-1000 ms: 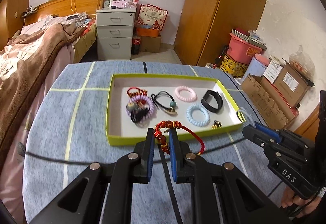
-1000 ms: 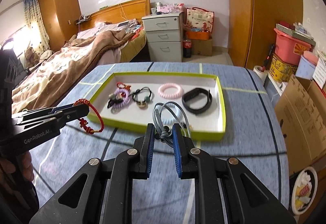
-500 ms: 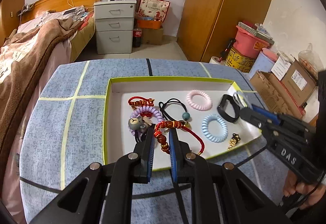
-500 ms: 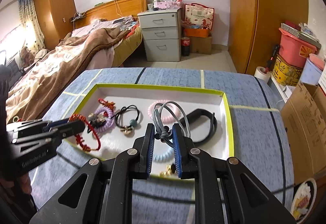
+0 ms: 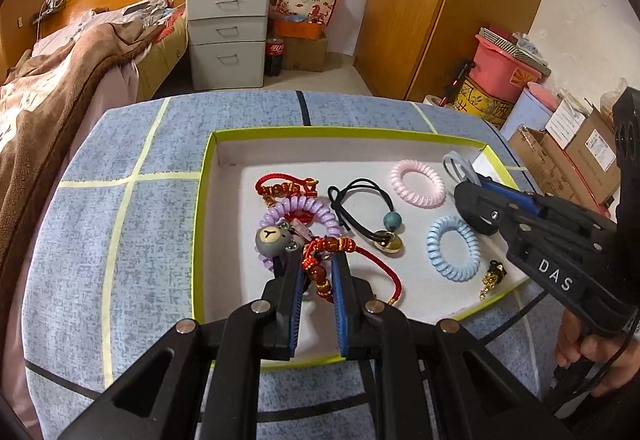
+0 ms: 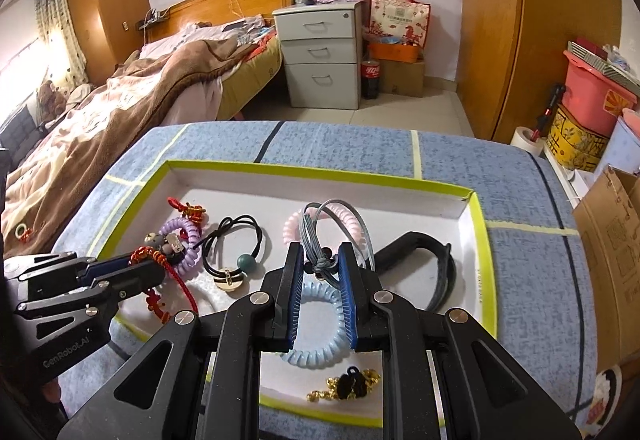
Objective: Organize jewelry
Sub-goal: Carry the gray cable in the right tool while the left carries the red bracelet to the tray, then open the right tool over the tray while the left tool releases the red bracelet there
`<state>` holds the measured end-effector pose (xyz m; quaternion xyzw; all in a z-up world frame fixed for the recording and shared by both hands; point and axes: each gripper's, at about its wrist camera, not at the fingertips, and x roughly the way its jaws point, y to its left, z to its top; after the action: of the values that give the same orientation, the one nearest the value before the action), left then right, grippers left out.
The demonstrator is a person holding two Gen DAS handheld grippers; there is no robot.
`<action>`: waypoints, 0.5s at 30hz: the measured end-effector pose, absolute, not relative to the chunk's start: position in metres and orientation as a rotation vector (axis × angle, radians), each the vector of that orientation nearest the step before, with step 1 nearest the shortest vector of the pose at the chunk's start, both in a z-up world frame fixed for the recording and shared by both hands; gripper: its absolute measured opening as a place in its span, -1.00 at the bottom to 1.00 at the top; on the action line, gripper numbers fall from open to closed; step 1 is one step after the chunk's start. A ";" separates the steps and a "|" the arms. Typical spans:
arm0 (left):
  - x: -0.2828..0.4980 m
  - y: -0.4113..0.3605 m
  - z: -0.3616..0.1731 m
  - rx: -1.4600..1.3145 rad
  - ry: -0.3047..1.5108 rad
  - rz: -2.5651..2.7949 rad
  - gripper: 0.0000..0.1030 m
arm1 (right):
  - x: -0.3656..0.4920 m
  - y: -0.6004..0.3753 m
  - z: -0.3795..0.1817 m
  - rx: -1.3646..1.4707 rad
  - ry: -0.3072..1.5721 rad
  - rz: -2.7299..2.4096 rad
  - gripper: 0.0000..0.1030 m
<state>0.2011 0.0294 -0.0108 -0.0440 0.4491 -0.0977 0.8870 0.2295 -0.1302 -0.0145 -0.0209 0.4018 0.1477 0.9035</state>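
Both grippers hover over the tray [image 5: 204, 200]: left gripper [image 5: 316, 264] jaws clamp the red bracelet [image 5: 320, 272], right gripper [image 6: 320, 264] jaws clamp the grey cord [image 6: 320, 224]. Each should lower onto bare floor before releasing, clear of neighbouring pieces.

Tray [image 5: 202, 200]: lime-green rim, white floor; cloth [image 5: 120, 224] under it is mottled blue with pale-yellow and black grid lines. Ahead of the tongs: purple coil [image 5: 298, 210], pink coil [image 5: 418, 183], light-blue coil [image 5: 452, 254], black band [image 6: 424, 268]. Left tongs [image 5: 316, 260] have blue pads on black and pinch a red cord [image 5: 376, 264] with amber beads; right tongs [image 6: 320, 260] pinch a grey cord [image 6: 320, 224].
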 end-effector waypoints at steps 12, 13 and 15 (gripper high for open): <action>0.201 0.032 -0.013 -0.123 0.938 -0.222 -0.48 | 0.236 -0.128 -0.024 -0.056 0.852 0.309 -0.64; 0.201 0.031 -0.014 -0.122 0.939 -0.226 -0.41 | 0.236 -0.128 -0.024 -0.058 0.855 0.312 -0.64; 0.201 0.029 -0.014 -0.116 0.939 -0.224 -0.40 | 0.235 -0.127 -0.024 -0.072 0.851 0.303 -0.64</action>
<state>0.2011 0.0288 -0.0139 -0.0557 0.4513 -0.1077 0.8841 0.2351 -0.1269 -0.0242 -0.0347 0.4110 0.1466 0.8991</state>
